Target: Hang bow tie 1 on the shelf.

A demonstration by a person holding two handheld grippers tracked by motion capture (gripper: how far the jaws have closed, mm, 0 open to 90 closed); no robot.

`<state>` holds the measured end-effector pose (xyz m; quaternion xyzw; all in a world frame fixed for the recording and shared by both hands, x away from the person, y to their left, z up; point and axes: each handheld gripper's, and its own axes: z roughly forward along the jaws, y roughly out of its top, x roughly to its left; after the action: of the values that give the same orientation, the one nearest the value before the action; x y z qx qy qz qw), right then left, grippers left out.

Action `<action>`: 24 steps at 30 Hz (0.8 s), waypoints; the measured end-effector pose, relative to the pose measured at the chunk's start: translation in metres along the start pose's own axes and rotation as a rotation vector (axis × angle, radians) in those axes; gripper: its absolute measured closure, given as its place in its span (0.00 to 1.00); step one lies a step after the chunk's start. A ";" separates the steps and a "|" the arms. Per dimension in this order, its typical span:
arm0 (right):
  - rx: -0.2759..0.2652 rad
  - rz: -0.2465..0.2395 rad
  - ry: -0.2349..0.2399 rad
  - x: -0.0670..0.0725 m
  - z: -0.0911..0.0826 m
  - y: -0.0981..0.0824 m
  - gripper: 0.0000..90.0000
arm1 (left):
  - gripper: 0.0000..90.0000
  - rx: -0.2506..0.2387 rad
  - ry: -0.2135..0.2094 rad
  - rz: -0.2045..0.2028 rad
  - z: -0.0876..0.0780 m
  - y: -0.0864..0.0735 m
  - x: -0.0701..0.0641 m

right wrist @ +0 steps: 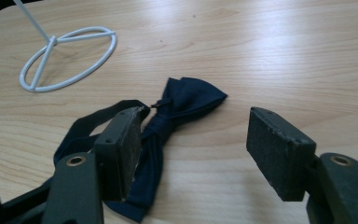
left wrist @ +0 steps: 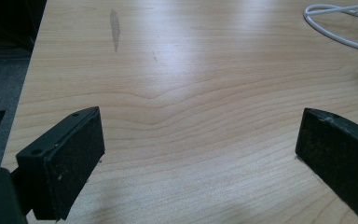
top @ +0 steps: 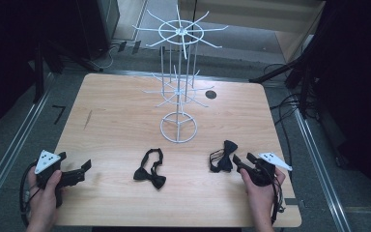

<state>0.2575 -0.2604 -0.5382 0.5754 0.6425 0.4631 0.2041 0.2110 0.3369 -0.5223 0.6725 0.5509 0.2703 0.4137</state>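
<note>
The right gripper (right wrist: 193,151) came in with jaws apart, nothing pinched yet, at the dark bow tie (right wrist: 177,105) lying flat on the table (top: 125,116), at about five o'clock from the white wire rack (top: 178,126). Soft, light cloth with a limp strap; it looked best taken at the firm centre knot. The left gripper (left wrist: 196,154) waited, gaping over bare wood.
</note>
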 end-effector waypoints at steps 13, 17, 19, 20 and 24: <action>0.050 0.035 0.026 0.006 0.023 0.004 0.43 | 0.02 0.000 -0.002 -0.008 0.000 0.000 0.001; 0.073 0.013 0.034 0.011 0.025 0.003 0.43 | 0.02 -0.003 0.003 -0.004 -0.001 0.000 0.001; 0.094 -0.005 0.027 0.013 0.026 0.003 0.44 | 0.02 -0.005 0.004 -0.004 -0.001 0.000 0.001; 0.102 -0.004 0.024 0.013 0.027 0.002 0.44 | 0.02 -0.008 0.003 -0.010 -0.001 0.000 0.001; 0.122 -0.013 0.018 0.014 0.028 0.001 0.44 | 0.02 -0.007 0.002 -0.013 -0.001 0.000 0.002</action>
<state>0.2765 -0.2378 -0.5471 0.5785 0.6750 0.4268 0.1657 0.2105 0.3391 -0.5221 0.6672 0.5549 0.2699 0.4172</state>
